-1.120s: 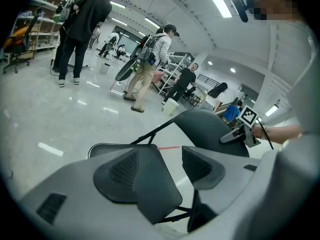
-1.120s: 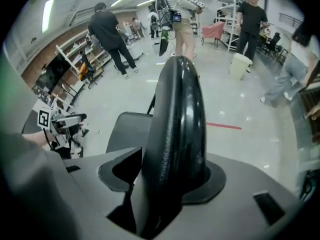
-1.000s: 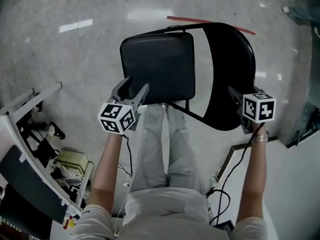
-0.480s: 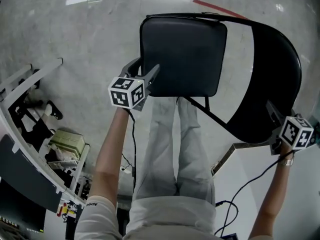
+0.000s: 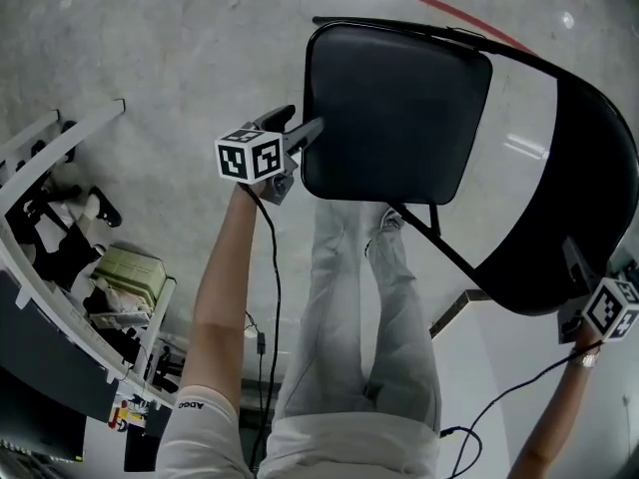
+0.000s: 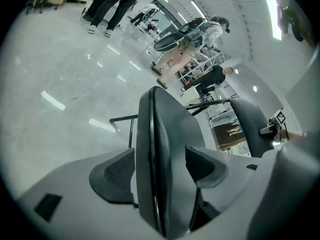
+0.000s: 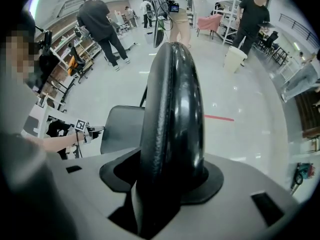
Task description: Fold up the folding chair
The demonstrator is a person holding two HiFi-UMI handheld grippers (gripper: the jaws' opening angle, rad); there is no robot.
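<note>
The black folding chair stands open on the floor in front of me, with its padded seat (image 5: 394, 113) flat and its curved backrest (image 5: 569, 218) at the right. My left gripper (image 5: 305, 120) is at the seat's left edge. In the left gripper view that edge (image 6: 167, 129) runs between the two pads (image 6: 117, 169). The jaws have just been opening and I see no firm press. My right gripper (image 5: 577, 267) points down over the backrest's top. There the backrest (image 7: 172, 99) fills the gap and the jaws grip it.
My legs (image 5: 359, 297) stand right behind the chair. A white rack with boxes and gear (image 5: 60, 267) fills the left side. A red tape line (image 5: 469, 18) crosses the floor beyond the chair. Cables (image 5: 499, 387) trail at the lower right. Several people (image 7: 102, 24) stand farther off.
My left gripper has dropped from just above the seat's near edge to the seat's left edge, which now sits between its jaws. The right gripper stays on the backrest.
</note>
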